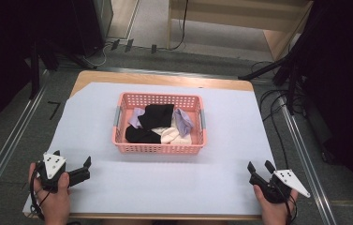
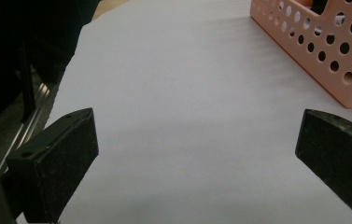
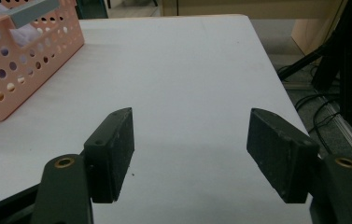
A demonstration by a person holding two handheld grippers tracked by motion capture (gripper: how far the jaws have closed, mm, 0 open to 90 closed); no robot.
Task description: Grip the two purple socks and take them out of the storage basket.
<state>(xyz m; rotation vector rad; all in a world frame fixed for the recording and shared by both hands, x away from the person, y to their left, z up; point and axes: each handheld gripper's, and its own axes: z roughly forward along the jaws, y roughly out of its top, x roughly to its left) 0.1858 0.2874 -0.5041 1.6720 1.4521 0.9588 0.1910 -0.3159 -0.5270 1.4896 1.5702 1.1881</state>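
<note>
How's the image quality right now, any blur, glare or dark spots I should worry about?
High view: basket and white sheet evenly lit, no glare, room edges very dark. Left gripper view: left hand-held gripper softly blurred, dim shadow beneath. Right gripper view: right hand-held gripper sharper, faint shadow on the sheet.

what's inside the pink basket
The pink basket holds a heap of soft fabric pieces: black ones, lavender ones and a cream one. Anything beneath the heap is covered and cannot be seen.

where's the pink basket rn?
High view: pink basket sits mid-table on the white sheet, ahead of and between both grippers, holding socks.
</note>
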